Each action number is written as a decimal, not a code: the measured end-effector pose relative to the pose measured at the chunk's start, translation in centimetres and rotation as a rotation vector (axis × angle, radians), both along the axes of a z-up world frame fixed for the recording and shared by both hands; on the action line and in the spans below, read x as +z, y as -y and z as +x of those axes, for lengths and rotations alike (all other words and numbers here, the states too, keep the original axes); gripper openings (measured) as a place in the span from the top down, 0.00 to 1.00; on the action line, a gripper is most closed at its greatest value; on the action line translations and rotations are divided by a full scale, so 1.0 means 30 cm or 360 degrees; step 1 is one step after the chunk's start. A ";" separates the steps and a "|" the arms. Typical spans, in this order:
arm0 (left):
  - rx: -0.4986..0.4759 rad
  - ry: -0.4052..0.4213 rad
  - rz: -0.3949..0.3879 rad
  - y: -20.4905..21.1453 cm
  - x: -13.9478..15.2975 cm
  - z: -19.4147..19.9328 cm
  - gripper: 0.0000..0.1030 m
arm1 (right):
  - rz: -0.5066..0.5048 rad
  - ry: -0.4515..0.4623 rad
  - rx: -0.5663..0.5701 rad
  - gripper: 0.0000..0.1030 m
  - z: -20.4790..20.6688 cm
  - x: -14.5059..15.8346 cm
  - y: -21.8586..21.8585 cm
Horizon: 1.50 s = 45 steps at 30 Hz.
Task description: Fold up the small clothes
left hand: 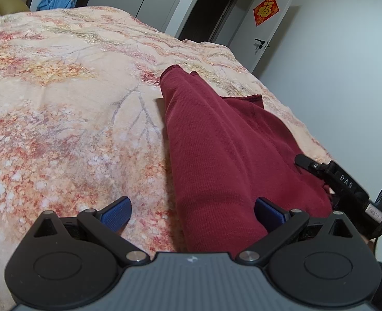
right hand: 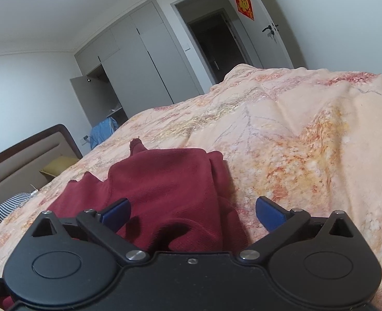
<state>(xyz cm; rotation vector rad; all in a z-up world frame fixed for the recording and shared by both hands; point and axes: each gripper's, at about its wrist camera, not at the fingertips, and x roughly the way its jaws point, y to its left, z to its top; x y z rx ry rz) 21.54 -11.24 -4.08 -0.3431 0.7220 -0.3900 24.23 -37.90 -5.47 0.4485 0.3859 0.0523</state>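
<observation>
Two grippers low over floral bedspread (left hand: 61, 103): left gripper (left hand: 193, 213) and right gripper (right hand: 193, 213) both spread wide, gripping nothing, red garment (left hand: 216, 142) lying between fingers.

- A floral peach bedspread (right hand: 281, 134) covers the bed, filling the near ground.
- Far behind it stands a grey wardrobe (right hand: 139, 59), its left door open.
- To its right a dark doorway (right hand: 211, 41), then a white door (right hand: 268, 26) bearing a red decoration (right hand: 243, 2).
- A brown padded headboard (right hand: 22, 155) sits at left.
- Walls are plain white.
</observation>
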 end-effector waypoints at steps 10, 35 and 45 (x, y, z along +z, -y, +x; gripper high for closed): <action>0.0069 0.0028 -0.0032 -0.040 0.046 0.116 0.00 | 0.0074 0.0042 -0.0014 0.21 -0.030 -0.009 0.025; -0.0183 -0.0120 0.0050 0.051 0.037 0.272 0.12 | -0.0125 -0.0038 -0.0044 0.50 -0.040 0.026 -0.056; -0.0258 -0.0107 -0.0056 0.024 0.057 0.272 0.59 | -0.0370 0.0021 0.0016 0.80 -0.056 0.137 -0.180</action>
